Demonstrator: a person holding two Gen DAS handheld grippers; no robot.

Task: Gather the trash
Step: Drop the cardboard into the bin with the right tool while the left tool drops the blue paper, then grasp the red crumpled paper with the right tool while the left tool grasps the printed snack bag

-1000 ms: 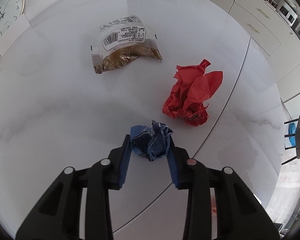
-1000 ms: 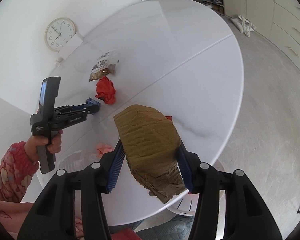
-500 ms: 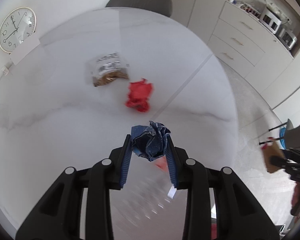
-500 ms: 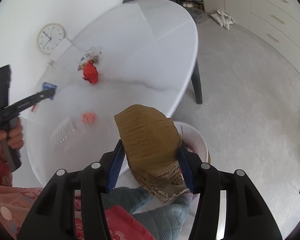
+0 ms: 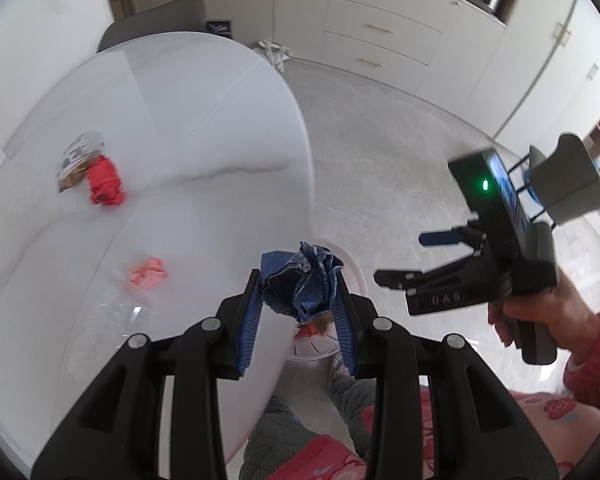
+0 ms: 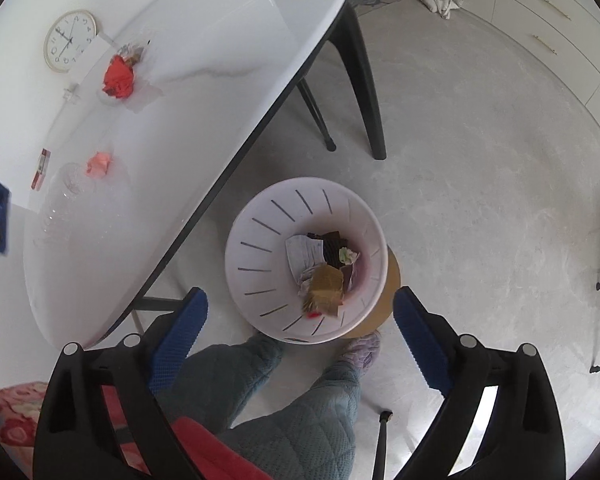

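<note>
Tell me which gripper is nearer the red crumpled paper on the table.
Left. The left gripper, holding the blue wad, hangs by the table edge. The right gripper is off the table over the bin, farther from the red crumpled paper.

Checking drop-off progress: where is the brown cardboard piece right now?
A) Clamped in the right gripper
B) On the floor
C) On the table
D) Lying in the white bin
D: the brown cardboard lies among trash inside the white bin, below the open right gripper.
</note>
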